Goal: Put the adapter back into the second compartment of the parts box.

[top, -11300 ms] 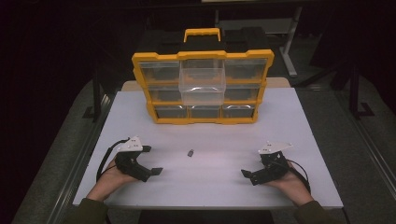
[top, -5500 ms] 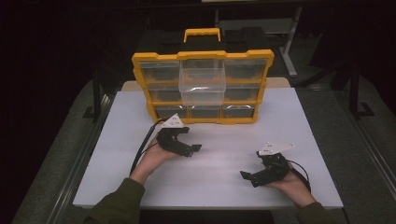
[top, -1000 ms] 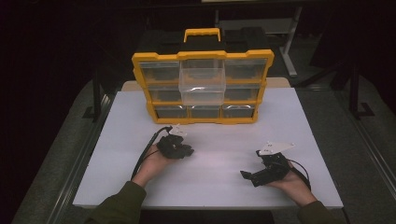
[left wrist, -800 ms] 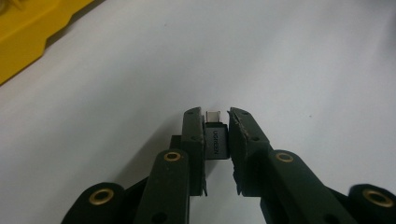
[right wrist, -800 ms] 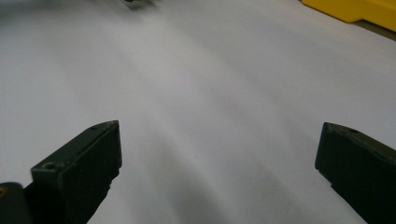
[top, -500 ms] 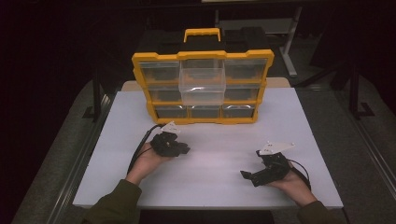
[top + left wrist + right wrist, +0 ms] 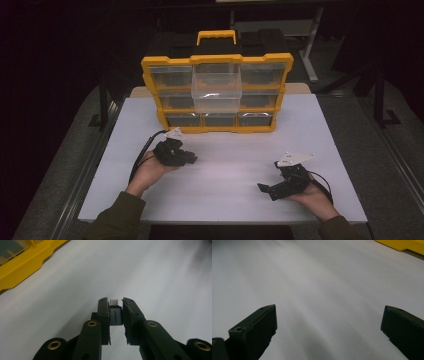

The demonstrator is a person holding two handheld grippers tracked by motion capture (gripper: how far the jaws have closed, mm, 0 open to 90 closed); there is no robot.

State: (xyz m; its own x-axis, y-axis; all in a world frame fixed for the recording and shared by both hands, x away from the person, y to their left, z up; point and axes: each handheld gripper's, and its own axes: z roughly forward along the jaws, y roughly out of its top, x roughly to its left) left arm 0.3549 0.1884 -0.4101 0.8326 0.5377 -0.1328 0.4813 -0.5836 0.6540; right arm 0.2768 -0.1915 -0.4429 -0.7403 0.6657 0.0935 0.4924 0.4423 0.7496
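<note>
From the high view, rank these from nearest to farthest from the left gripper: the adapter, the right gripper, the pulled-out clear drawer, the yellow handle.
1. Adapter: clamped between the left gripper's jaws.
2. Clear drawer: beyond it, sticking out of the organizer's middle column.
3. Right gripper: across the table, at the near right.
4. Yellow handle: on top of the organizer, at the back.

A yellow plastic organizer case (image 7: 217,90) with a yellow carry handle and rows of clear drawers stands upright at the far side of my white rectangular tabletop (image 7: 225,170). One clear plastic drawer (image 7: 216,91) in its upper middle sticks out toward me. Behind it, a grey metal stand (image 7: 310,45) sits in the dark.
</note>
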